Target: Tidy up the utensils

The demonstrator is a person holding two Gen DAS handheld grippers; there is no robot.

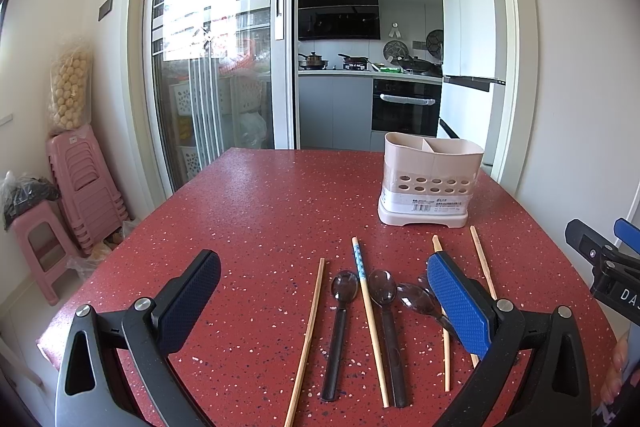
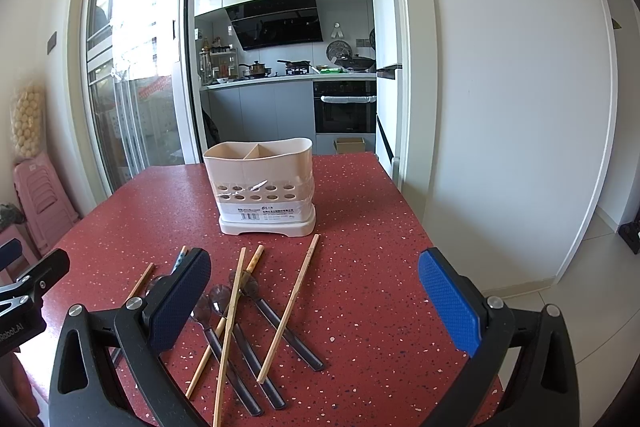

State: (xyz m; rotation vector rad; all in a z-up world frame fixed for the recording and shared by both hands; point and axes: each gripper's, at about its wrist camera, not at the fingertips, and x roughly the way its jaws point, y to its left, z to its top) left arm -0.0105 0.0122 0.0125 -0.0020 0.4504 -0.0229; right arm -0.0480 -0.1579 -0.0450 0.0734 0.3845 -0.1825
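Both claws wide and empty, left claw (image 1: 324, 303) and right claw (image 2: 314, 307) over chopsticks (image 2: 228, 327) and spoons (image 2: 256, 355) crossed lower centre before the holder (image 2: 262, 183) on the surface (image 2: 360, 247); grabbing one likely drags neighbours.

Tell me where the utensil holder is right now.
The utensil holder stands upright on the red table, toward its far right in the left wrist view, just beyond the tips of the chopsticks and spoons.
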